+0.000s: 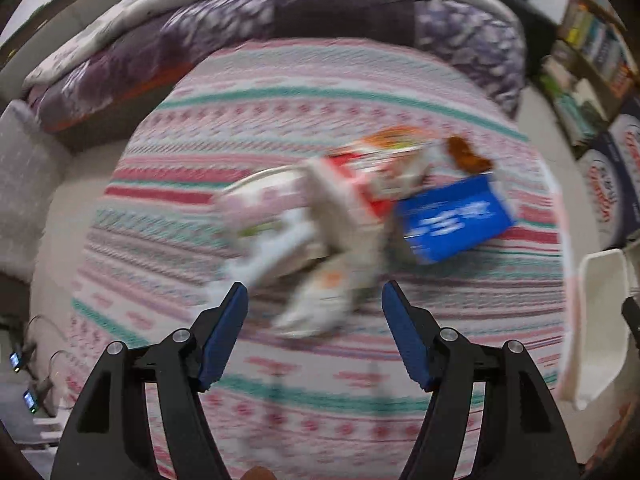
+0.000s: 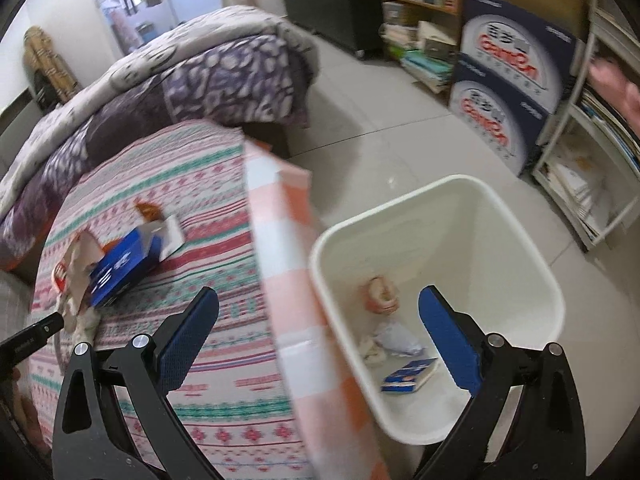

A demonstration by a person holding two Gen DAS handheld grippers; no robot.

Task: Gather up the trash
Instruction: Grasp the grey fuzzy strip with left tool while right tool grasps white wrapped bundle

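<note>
Striped bedding point(image 1: 280, 80) in pink, teal and white covered the bed, with a purple patterned quilt point(image 1: 340, 12) bunched at its far end and bookshelves point(image 2: 420, 4) along the wall beyond.

From the left wrist view, the left gripper point(image 1: 315, 292) pointed down at the bed with its jaws spread wide and nothing between them. Just ahead of its fingertips lay a blurred heap of trash point(image 1: 320, 216): white and pink wrappers, a red-and-white packet, and, ahead to the right, a blue box point(image 1: 452, 216) with a brown scrap point(image 1: 466, 154) beyond it.

From the right wrist view, the right gripper point(image 2: 320, 308) also stood wide and empty, straddling the edge of the bed where a pink checked sheet point(image 2: 288, 264) hung down. A white bin point(image 2: 520, 248) stood on the tiled floor point(image 2: 380, 120) just ahead of its right finger, holding a small blue-and-white box point(image 2: 410, 376), crumpled paper point(image 2: 394, 338) and a pinkish item point(image 2: 380, 294). The trash on the bed lay ahead to the gripper's left, well apart from the bin.
</note>
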